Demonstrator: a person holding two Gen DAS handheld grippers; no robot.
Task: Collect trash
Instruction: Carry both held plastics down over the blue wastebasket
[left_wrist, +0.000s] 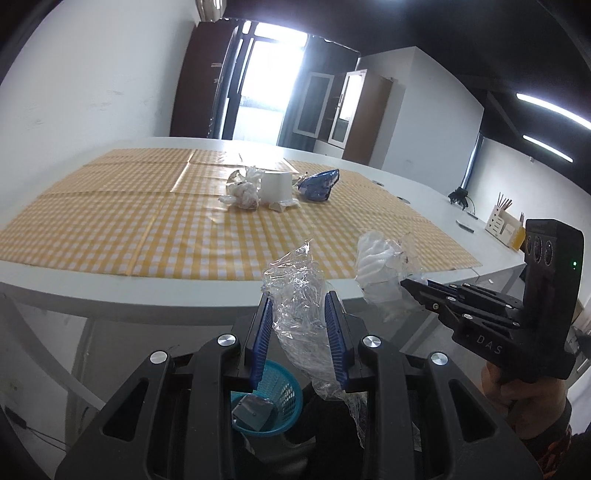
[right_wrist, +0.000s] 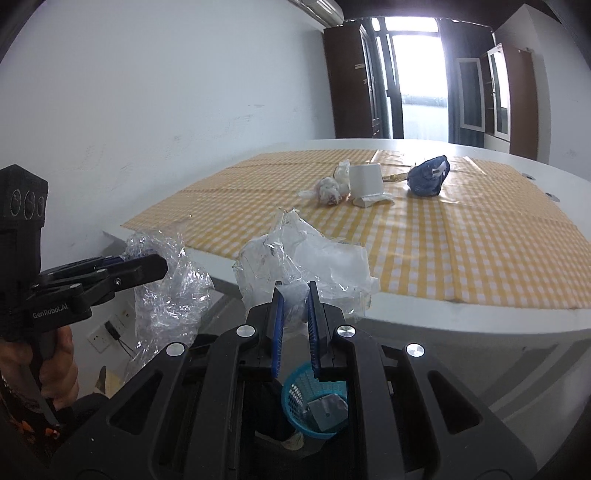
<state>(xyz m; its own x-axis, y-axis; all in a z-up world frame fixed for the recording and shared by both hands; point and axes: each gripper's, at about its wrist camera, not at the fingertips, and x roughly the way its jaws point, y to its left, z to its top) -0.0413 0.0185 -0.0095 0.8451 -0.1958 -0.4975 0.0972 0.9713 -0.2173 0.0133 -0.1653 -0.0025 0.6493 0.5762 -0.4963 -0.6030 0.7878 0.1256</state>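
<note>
My left gripper (left_wrist: 298, 295) is shut on a crumpled clear plastic wrap (left_wrist: 295, 295), held in the air off the table's near edge. My right gripper (right_wrist: 293, 286) is shut on a clear plastic bag with white tissue inside (right_wrist: 306, 254). Each gripper shows in the other's view: the right gripper (left_wrist: 406, 282) beside the tissue bag (left_wrist: 380, 266), the left gripper (right_wrist: 162, 264) with the wrap (right_wrist: 166, 291). Below both hangs a blue mesh bin (left_wrist: 264, 398) (right_wrist: 314, 402) on the floor with a grey item inside. More trash lies on the checked cloth: tissue wads (left_wrist: 242, 192), a white cup (left_wrist: 274, 186), a blue wrapper (left_wrist: 319, 183).
The white table (left_wrist: 184, 295) carries a yellow checked cloth (left_wrist: 129, 214). At its right end stand a pen holder box (left_wrist: 504, 225) and small items. A person's hand (left_wrist: 517, 387) grips the right tool. A wall socket (right_wrist: 101, 338) sits low on the left wall.
</note>
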